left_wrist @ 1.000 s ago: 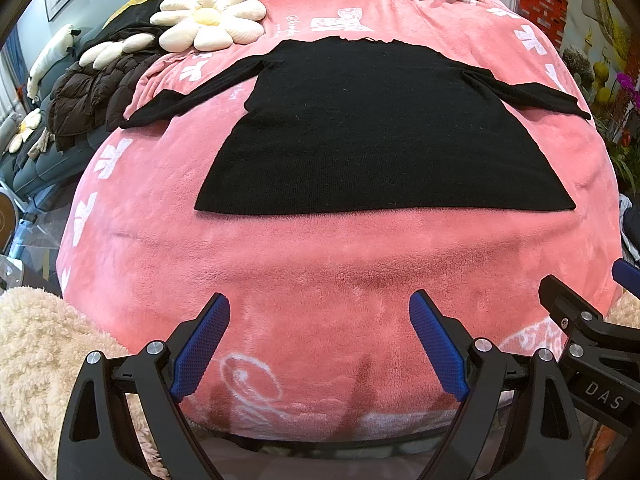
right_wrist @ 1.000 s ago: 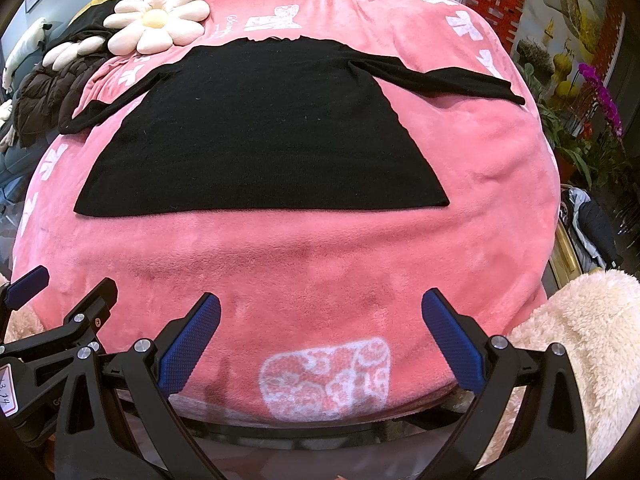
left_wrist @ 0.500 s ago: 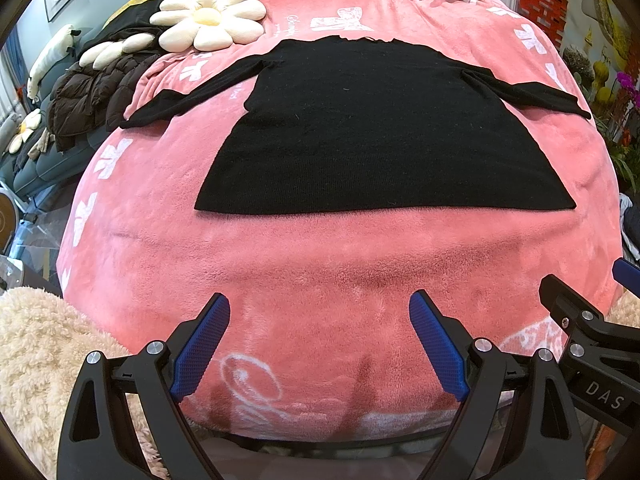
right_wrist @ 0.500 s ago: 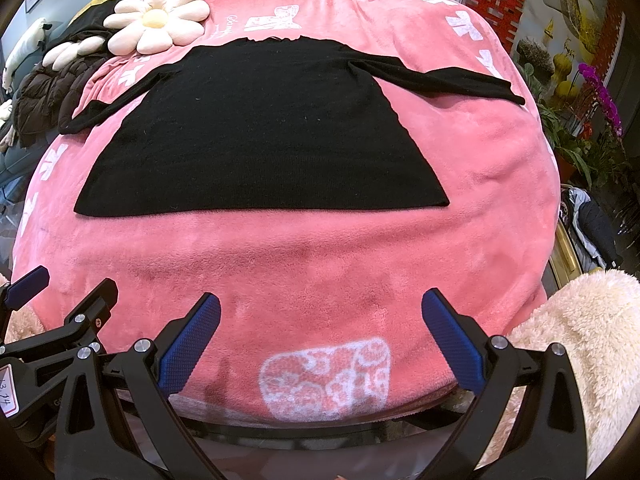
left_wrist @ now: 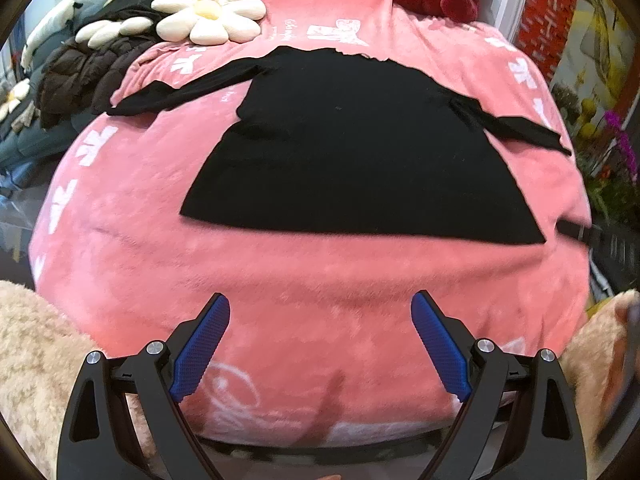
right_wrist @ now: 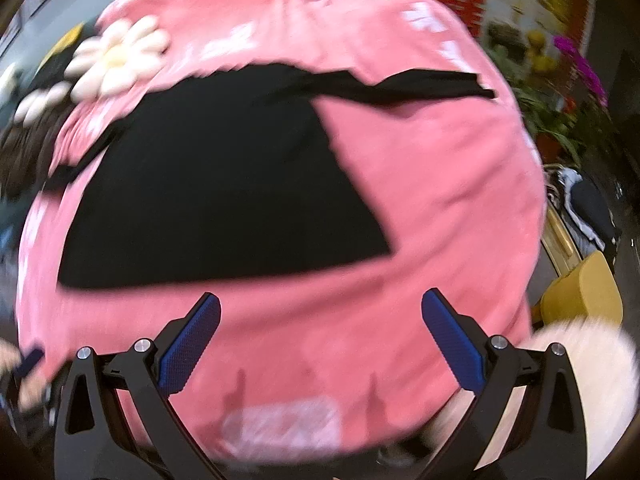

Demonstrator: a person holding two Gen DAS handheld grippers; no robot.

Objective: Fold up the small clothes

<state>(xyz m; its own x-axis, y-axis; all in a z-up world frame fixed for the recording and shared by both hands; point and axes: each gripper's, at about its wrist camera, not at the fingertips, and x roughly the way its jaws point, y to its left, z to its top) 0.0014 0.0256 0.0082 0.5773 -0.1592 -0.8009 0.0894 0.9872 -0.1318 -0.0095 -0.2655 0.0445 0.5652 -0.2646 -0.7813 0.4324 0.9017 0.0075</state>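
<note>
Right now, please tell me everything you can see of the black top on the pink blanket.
The black top is a plain, long-sleeved piece of what looks like fine knit. It lies flat and unfolded on the pink blanket, hem toward the cameras, neckline away. Both sleeves stretch outward: one toward the white flower cushion side, the other toward the plants. The body widens toward the hem. Only the blanket touches it; both open tongs, left and right, are short of it.

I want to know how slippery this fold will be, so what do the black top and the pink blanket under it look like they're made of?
Black top: seemingly a thin, fine knit, matte, lying flat with soft edges; exact fibre unclear.
Pink blanket: plush fleece, judging by its fuzzy nap and soft sheen. That pile may grip the top somewhat.
</note>
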